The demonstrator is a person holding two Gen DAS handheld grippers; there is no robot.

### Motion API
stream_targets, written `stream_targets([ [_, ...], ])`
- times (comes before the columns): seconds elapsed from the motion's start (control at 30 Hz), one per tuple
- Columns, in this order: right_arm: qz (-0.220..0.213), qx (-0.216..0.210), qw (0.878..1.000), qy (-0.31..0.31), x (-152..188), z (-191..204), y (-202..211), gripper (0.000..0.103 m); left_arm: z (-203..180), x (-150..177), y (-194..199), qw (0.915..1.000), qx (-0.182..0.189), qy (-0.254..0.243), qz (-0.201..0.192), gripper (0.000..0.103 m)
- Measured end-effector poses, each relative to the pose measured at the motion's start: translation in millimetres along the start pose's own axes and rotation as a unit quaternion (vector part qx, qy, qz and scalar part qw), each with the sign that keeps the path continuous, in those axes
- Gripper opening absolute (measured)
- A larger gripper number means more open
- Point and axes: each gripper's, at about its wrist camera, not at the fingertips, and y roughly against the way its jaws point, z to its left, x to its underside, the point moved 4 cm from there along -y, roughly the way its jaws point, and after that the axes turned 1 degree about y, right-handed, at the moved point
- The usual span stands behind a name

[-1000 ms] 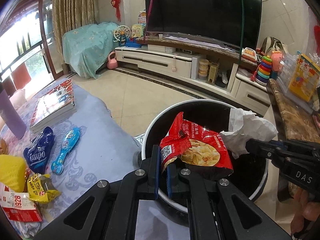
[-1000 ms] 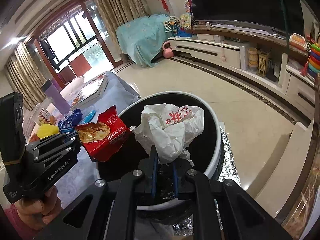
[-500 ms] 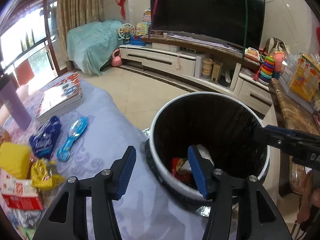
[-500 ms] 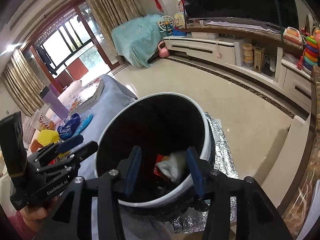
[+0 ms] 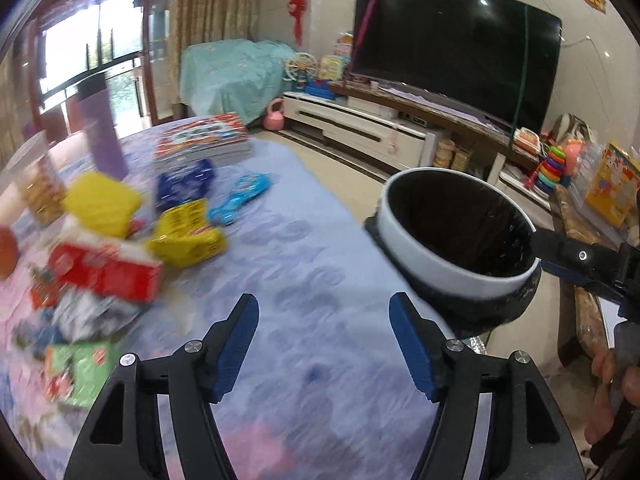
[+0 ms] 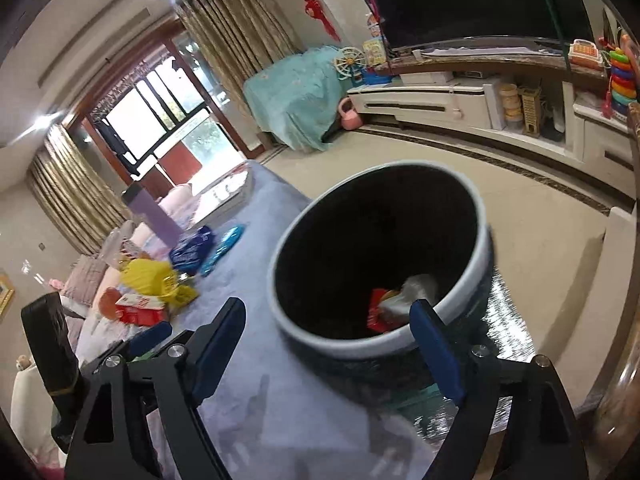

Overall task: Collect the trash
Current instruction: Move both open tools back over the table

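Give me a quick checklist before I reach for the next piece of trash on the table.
1. Left gripper empty: ok, jaws have just been opening, nothing between them.
2. Right gripper empty: ok, jaws have just been opening, nothing between them.
3. Red chip bag and white crumpled plastic bag inside the round black bin with white rim: ok.
4. More trash left: ok, yellow snack packet and red carton lie on the lavender tablecloth.
5. Left view sharp enough to aim: not ok, blurred.
6. Bin room: cannot tell.

table wrappers [image 5: 104, 276] motion-blurred, labels unreadable
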Motion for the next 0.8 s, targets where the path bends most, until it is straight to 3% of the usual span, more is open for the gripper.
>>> stream_targets([
  [0.43, 0.044, -0.044, 0.998, 0.031, 42, 60, -32, 0.087, 59, 62, 83, 0.9974, -0.052, 0.048, -0.011, 0.068],
  [0.8, 0.081, -0.075, 0.992, 0.065, 77, 115, -62, 0.087, 100, 76, 123, 0.9908, -0.087, 0.102, -0.013, 0.068],
])
